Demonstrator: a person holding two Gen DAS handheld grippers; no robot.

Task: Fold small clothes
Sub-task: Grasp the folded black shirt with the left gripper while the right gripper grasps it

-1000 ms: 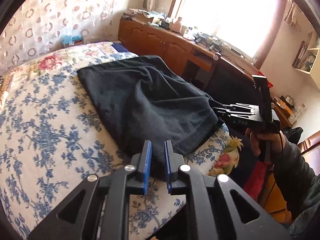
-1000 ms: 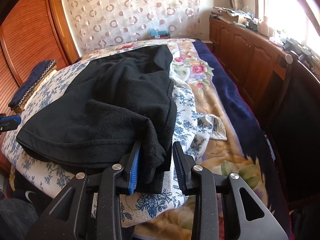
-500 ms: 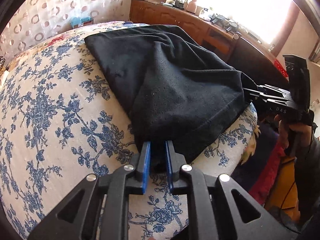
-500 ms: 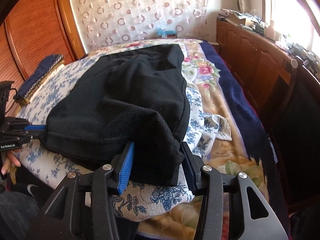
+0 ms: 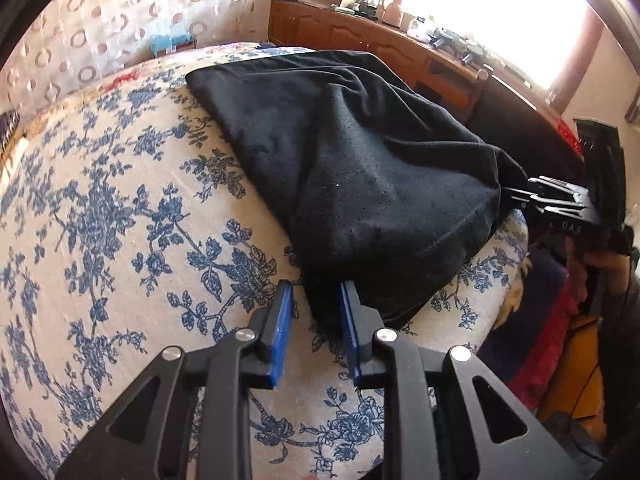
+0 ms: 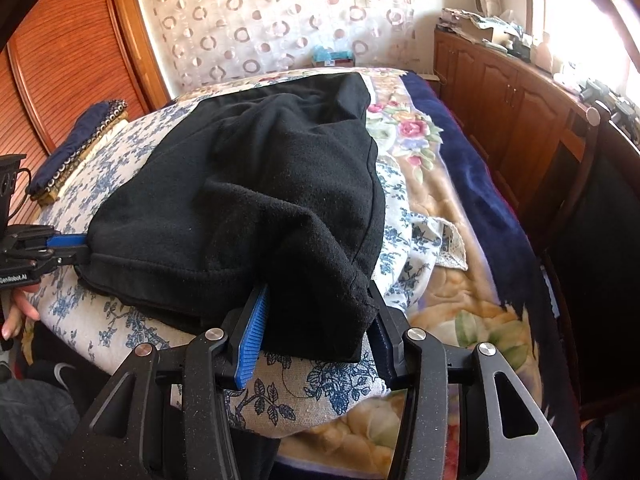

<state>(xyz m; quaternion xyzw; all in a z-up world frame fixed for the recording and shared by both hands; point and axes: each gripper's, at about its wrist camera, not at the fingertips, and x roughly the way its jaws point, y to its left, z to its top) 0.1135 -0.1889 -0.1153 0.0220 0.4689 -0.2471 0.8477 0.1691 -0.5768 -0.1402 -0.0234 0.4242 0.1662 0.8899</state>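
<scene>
Black garment (image 5: 360,168) laid doubled on floral bed (image 5: 120,220), still bunched. Left gripper (image 5: 316,320) jaws just opening, corner slack between. Right gripper (image 6: 316,328) jaws parted around other corner. Smoothing, further folds left.

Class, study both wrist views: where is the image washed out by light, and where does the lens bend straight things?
Left wrist view: the window is blown out white, hiding detail around it, and the floral bedspread bulges like a dome. Right wrist view: glare burns the upper right edge by the wooden cabinet; black garment shows little fold detail.
</scene>
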